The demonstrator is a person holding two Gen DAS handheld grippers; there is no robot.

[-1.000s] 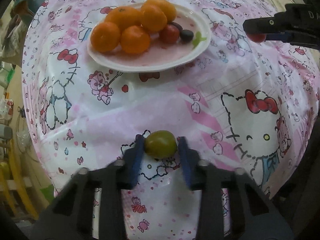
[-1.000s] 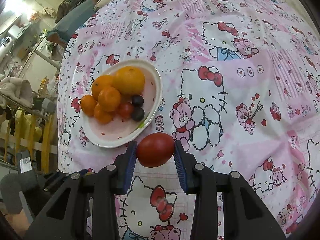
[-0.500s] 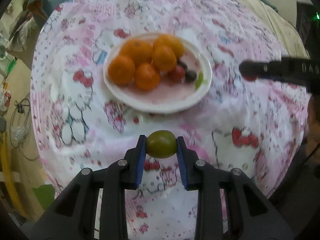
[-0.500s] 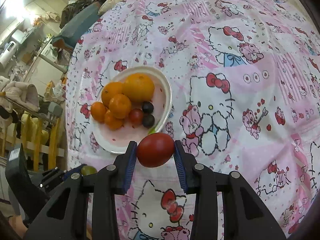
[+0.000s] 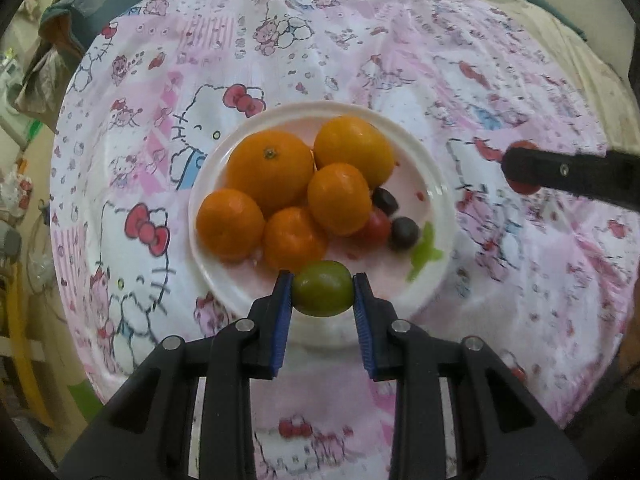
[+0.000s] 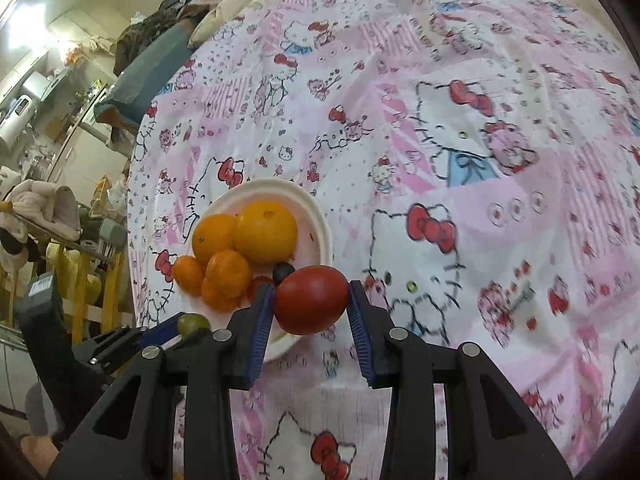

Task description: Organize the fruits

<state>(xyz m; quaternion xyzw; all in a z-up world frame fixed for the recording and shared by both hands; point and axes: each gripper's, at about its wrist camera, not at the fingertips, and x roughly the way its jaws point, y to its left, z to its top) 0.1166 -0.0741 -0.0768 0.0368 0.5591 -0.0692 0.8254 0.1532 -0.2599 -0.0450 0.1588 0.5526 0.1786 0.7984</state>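
Left wrist view: left gripper point(image 5: 322, 289) is clamped on a green fruit point(image 5: 322, 289), blue pads touching both its sides. Fruit is oval, long axis crosswise, running pad to pad. It sits right at the fingertips, over the near rim of the plate point(image 5: 442, 208).

Plate holds five oranges point(image 5: 270, 170) packed left of centre, a small red fruit point(image 5: 378, 226) and two dark grapes point(image 5: 404, 233) on their right. Green mark on the plate's right inner rim. Plate rests on a pink Hello Kitty cloth point(image 5: 500, 64).

Right gripper point(image 5: 520, 168) enters from the right edge, off the plate and right of it, side-on; red fruit shows above and below its finger.

Right wrist view: right gripper point(image 6: 310, 300) grips a red tomato point(image 6: 310, 300) between both pads. Tomato is egg-shaped, long axis roughly crosswise, tilted slightly up toward the right. It hangs at the fingertips, over the plate's point(image 6: 324, 228) right near edge. Left gripper point(image 6: 188, 326) with the green fruit point(image 6: 193, 323) is visible lower left, at the plate's near-left side.

No readable brand or text; cloth carries cartoon prints only.
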